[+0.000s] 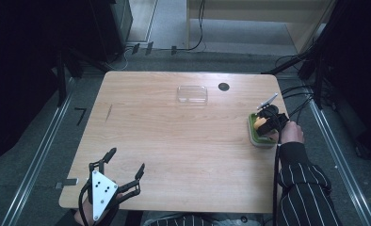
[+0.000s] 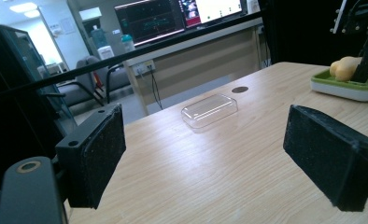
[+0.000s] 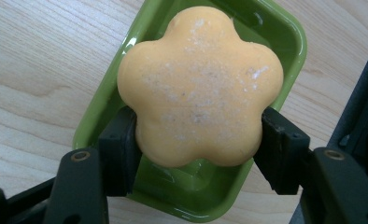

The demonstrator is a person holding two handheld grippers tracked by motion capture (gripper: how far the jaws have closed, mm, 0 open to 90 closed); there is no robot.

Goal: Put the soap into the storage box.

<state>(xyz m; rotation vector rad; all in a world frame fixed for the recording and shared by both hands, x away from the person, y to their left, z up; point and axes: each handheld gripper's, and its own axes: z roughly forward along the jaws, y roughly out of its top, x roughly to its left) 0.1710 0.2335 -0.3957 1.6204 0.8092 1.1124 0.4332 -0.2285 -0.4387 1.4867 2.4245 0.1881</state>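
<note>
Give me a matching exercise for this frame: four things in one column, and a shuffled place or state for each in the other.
1. flower-shaped soap
2. clear lid
3. left gripper
4. green dish

A. open, at the table's near left edge
B. at the table's right edge
C. between the right gripper's jaws
D. alone at the far middle of the table

Pairs: 1-C, 2-D, 3-A, 4-B

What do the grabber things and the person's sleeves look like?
Each hand-held gripper is black with two jaws. The left hand-held gripper carries a grey three-cornered plate with small holes, and its pads are flat and rough. A black cable trails from the right hand-held gripper. The sleeve is dark with thin white stripes.
</note>
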